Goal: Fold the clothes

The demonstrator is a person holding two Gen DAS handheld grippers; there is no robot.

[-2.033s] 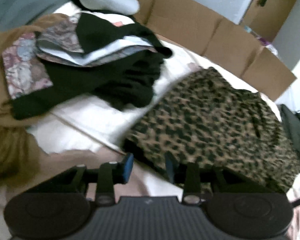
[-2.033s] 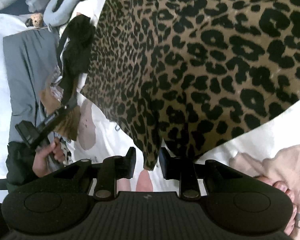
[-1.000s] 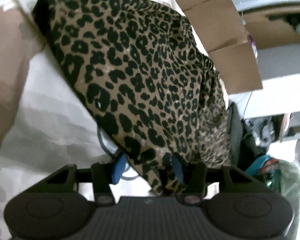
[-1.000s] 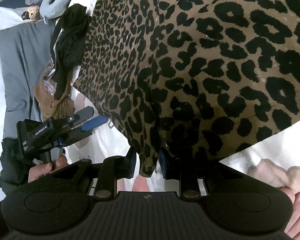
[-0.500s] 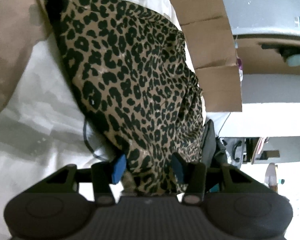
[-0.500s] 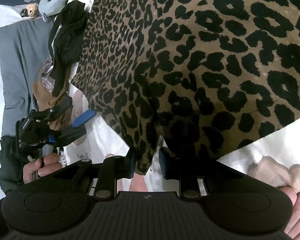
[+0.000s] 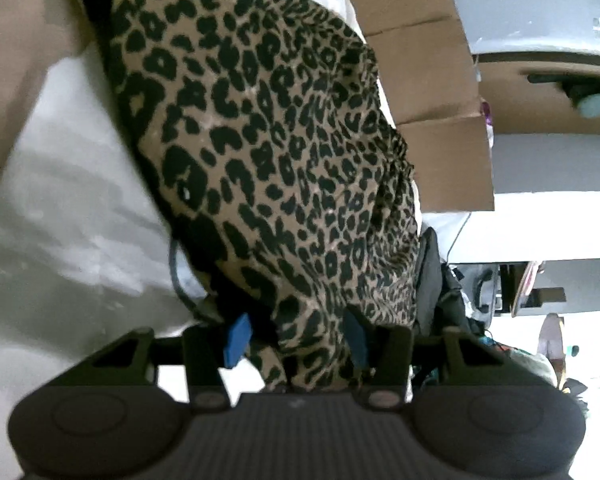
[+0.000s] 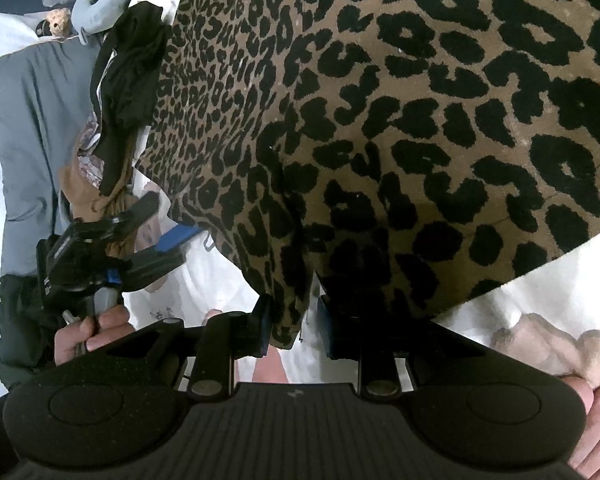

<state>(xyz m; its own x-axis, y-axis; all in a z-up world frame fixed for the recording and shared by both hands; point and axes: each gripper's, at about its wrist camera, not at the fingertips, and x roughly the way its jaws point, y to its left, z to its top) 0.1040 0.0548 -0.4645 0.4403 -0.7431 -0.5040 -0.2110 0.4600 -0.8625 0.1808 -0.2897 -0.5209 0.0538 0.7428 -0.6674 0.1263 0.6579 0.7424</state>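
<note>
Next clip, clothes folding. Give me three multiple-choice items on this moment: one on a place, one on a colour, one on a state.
1. In the right wrist view, where does the black garment lie?
A) left of the leopard-print garment
B) on top of its middle
C) between the right jaws

2. What colour are the pads of the left hand-held gripper?
A) red
B) blue
C) yellow

3. What is the right hand-held gripper doing?
A) open over bare sheet
B) shut on the leopard-print edge
C) shut on a sock

Answers:
1. A: it lies crumpled along the print's left edge.
2. B: both pads show blue. These jaws have just been closing and have the print's corner between them, not yet pressed.
3. B: its fingers pinch the hanging edge.
</note>
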